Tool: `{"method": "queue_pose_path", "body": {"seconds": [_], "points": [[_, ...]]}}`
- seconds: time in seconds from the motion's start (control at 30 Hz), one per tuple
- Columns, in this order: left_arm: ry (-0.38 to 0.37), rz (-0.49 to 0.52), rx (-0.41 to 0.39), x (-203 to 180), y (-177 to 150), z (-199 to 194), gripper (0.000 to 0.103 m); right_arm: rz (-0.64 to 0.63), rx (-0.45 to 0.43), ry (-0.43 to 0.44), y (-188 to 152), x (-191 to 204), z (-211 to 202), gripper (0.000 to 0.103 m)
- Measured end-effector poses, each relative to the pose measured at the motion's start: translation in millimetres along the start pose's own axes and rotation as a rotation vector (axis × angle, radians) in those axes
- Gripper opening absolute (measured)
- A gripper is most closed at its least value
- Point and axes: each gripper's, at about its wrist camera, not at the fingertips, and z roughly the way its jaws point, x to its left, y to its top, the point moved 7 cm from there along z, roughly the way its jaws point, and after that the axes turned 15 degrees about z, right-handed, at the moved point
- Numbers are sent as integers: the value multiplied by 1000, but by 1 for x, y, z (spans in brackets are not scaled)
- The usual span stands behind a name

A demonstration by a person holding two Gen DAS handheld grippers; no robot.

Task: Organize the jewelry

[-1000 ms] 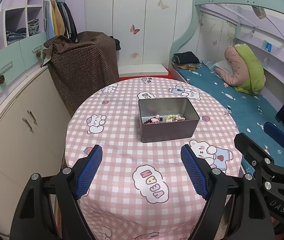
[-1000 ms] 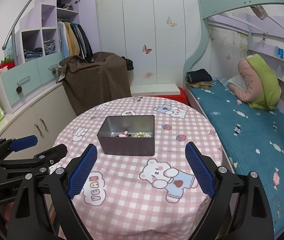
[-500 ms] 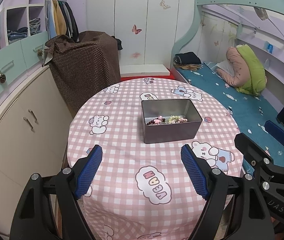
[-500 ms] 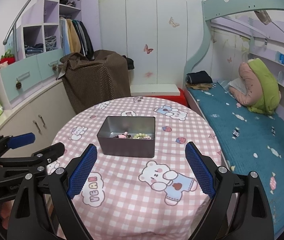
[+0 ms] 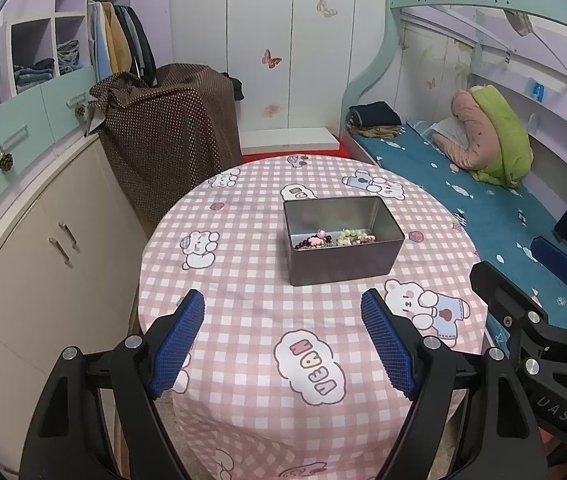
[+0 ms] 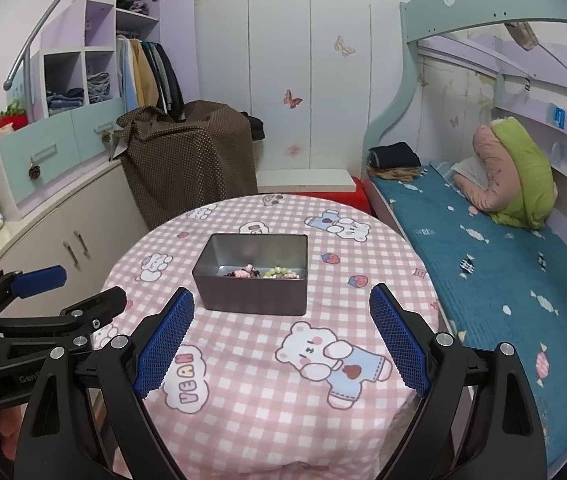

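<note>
A grey metal tin (image 5: 343, 264) stands near the middle of the round table with a pink checked cloth (image 5: 251, 304); it also shows in the right wrist view (image 6: 253, 296). Beaded jewelry (image 5: 333, 239) lies inside it against the near wall, pink, dark and green beads (image 6: 261, 272). My left gripper (image 5: 283, 344) is open and empty, above the table's near part, short of the tin. My right gripper (image 6: 281, 344) is open and empty, also short of the tin. The left gripper shows at the left of the right wrist view (image 6: 39, 296).
A cabinet with drawers (image 5: 23, 216) runs along the left. A brown dotted cover (image 5: 171, 144) drapes something behind the table. A bed with a teal sheet (image 5: 483, 208) lies to the right. The table edge (image 5: 147, 264) curves near my left gripper.
Both grippers have drawn back and risen slightly, so the tin sits a little farther away. Both stay open and empty. The tin and jewelry have not moved.
</note>
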Motion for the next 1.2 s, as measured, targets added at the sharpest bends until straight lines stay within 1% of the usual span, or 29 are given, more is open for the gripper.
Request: {"method": "queue_pose_path", "body": {"seconds": [0.63, 1.2], "points": [[-6, 9, 13, -5, 0, 0, 78, 18, 9, -1, 1, -4, 0, 87], [3, 12, 25, -4, 2, 9, 78, 20, 25, -2, 0, -6, 11, 87]]}}
